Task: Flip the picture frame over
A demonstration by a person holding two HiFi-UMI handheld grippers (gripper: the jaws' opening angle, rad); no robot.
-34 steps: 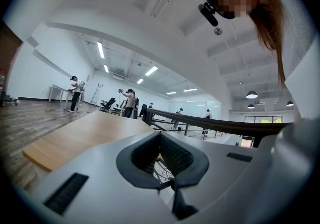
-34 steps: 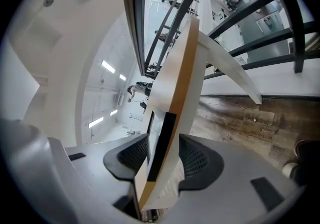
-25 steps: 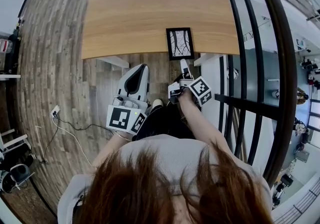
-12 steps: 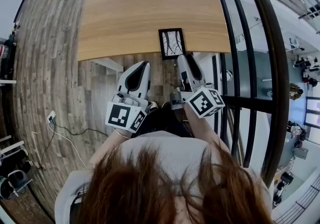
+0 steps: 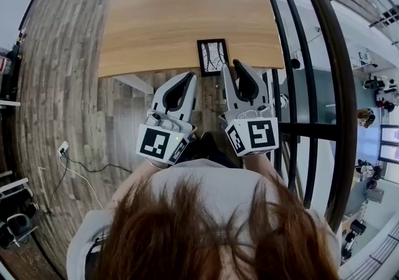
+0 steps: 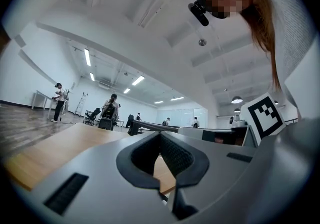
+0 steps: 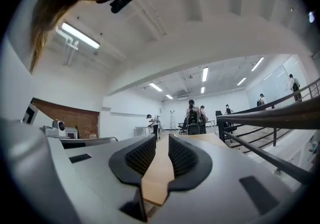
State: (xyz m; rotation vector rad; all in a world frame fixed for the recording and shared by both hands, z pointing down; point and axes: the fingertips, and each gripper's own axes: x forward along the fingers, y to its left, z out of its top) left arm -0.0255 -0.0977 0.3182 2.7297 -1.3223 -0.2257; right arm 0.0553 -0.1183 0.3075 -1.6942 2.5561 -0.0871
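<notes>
A smooth, pale wood-grain table [image 5: 187, 10] carries a black rectangular picture frame [image 5: 212, 57], lying flat at the near edge with its print up. The left gripper [image 5: 189, 77] has its ribbed fingers meeting at the tips. The right gripper [image 5: 230, 64] has fingers that have just been closing; they stand slightly parted and empty.

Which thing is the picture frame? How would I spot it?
Find the big wooden table at the top of the head view. The picture frame lies flat at its near edge, toward the black railing. Nothing else lies on the table; its black border surrounds a pale picture of dark branches.
</notes>
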